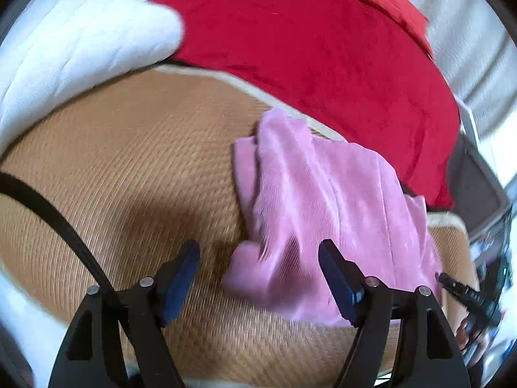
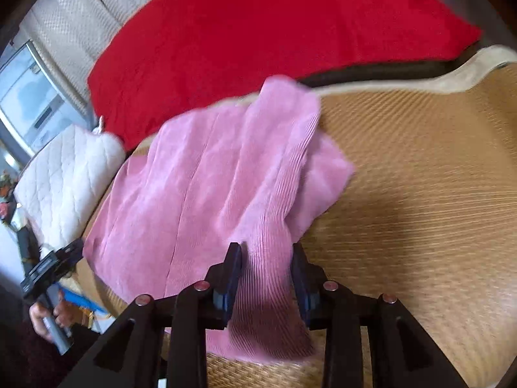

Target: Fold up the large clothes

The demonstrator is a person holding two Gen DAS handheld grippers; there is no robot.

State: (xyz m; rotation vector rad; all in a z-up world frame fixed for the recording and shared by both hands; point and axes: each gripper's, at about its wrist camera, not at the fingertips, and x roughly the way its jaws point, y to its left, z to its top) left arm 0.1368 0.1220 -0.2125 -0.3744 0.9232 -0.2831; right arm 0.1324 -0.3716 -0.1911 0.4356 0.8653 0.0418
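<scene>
A pink corduroy garment lies partly folded on a woven tan mat; it also shows in the right wrist view. My left gripper is open above the garment's near left edge, with nothing between its fingers. My right gripper has its jaws partly open, with a band of the pink garment running between the fingers. I cannot tell whether it grips the cloth. The right gripper appears at the far right of the left wrist view, and the left gripper at the lower left of the right wrist view.
A red blanket lies beyond the mat, also seen in the right wrist view. A white quilted cushion sits at the mat's edge, seen too in the right wrist view. A black cable crosses the mat's left.
</scene>
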